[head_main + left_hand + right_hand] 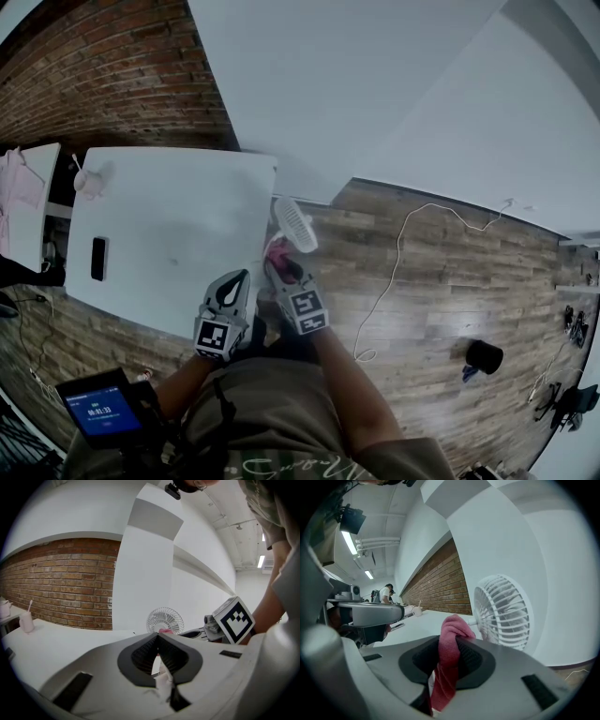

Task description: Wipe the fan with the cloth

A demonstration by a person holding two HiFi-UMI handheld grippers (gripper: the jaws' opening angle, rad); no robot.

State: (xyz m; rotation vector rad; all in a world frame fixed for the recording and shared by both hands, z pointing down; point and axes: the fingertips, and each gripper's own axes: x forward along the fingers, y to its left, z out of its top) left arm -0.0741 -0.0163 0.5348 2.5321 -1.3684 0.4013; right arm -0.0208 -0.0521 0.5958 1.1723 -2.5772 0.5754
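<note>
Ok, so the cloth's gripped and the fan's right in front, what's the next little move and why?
Probably ease the right claw forward until the pink cloth meets the grille of the fan. That claw is shut on the cloth, its bunched tip pokes out ahead, and the fan stands just beyond, seemingly not yet touched.

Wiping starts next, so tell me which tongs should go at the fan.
Right. The right tongs are shut on the pink cloth and point at the fan just ahead. The left tongs are shut with no cloth and sit farther from it.
</note>
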